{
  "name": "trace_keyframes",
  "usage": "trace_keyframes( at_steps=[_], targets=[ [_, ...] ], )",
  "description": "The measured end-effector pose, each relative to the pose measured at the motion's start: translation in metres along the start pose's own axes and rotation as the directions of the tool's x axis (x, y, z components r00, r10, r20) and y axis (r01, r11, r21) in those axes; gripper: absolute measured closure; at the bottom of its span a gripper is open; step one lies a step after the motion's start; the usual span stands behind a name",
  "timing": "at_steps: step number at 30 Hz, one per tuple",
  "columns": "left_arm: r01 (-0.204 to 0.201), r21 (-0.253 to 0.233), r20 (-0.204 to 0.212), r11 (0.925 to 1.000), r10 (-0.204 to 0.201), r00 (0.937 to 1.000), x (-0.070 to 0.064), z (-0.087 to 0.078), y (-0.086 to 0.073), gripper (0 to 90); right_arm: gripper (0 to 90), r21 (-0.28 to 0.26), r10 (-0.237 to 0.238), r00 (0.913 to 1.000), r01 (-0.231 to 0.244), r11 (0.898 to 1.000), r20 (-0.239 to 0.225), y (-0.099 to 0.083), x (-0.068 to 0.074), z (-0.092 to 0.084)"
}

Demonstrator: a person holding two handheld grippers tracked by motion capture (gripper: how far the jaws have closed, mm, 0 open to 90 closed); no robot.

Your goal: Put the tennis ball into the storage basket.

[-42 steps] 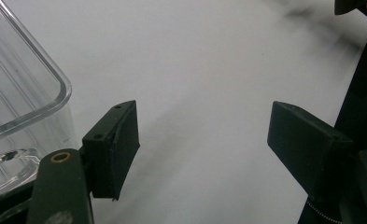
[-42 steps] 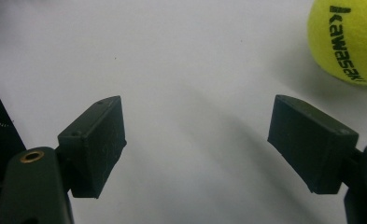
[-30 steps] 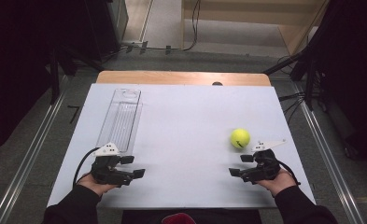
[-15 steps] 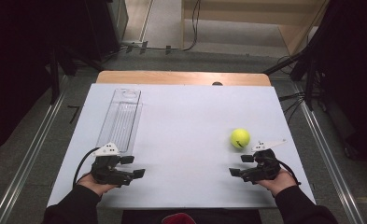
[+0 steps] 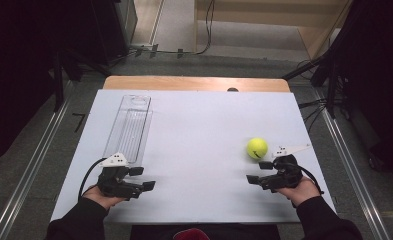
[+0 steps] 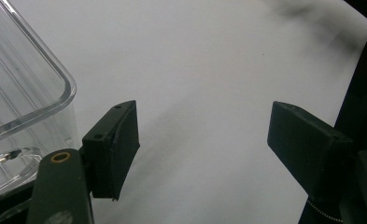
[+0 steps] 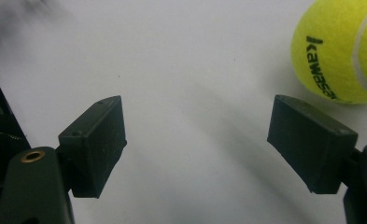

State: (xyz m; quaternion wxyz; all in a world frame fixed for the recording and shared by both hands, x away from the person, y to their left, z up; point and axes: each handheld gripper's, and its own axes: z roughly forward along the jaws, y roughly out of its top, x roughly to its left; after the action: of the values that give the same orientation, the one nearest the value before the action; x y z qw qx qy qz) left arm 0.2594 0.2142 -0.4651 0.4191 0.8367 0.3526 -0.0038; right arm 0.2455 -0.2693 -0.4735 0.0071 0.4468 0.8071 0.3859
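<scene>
Jaws: both pairs stand spread with bare worktop between the pads, nothing held. Your right gripper [image 5: 259,172] rests low at the near right of the worktop [image 5: 199,130], jaws pointing inward across it; your left gripper [image 5: 143,178] mirrors it at the near left.

Ball [image 5: 257,148]: yellow tennis ball, sitting on the worktop just beyond your right gripper and apart from it. In the right gripper view it lies off to the upper right of the jaws, outside the gap, so you would have to swing the jaws toward it before closing.

Handling, as a judgement: light, felt-covered, springy. Felt should give the pads decent bite, but a round ball on a smooth sheet will likely roll at a nudge. Take it across its widest part, pads on opposite sides, level with its middle; a pinch high on the curve may squirt it out.

Tray [image 5: 129,125]: clear, long plastic tray on the left, its near end just beyond your left gripper.

View notes: the right gripper view shows black lettering on the ball [image 7: 342,49]; the high view renders it too small to read. The left gripper view shows the tray's rounded rim [image 6: 41,98] close beside the left jaw. The high view gives the layout: ball and tray well apart.
</scene>
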Motion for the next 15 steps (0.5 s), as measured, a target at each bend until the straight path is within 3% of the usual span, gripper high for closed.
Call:
trace_keyframes(
  at_steps=[15],
  targets=[
    [0.008, -0.004, 0.001, 1.0, -0.008, 1.0, 0.001, 0.0, 0.0, 25.3, 17.2, -0.002, -0.035, 0.9994, 0.035, 0.999, -0.003, 0.017, 0.003, -0.006]
  ],
)
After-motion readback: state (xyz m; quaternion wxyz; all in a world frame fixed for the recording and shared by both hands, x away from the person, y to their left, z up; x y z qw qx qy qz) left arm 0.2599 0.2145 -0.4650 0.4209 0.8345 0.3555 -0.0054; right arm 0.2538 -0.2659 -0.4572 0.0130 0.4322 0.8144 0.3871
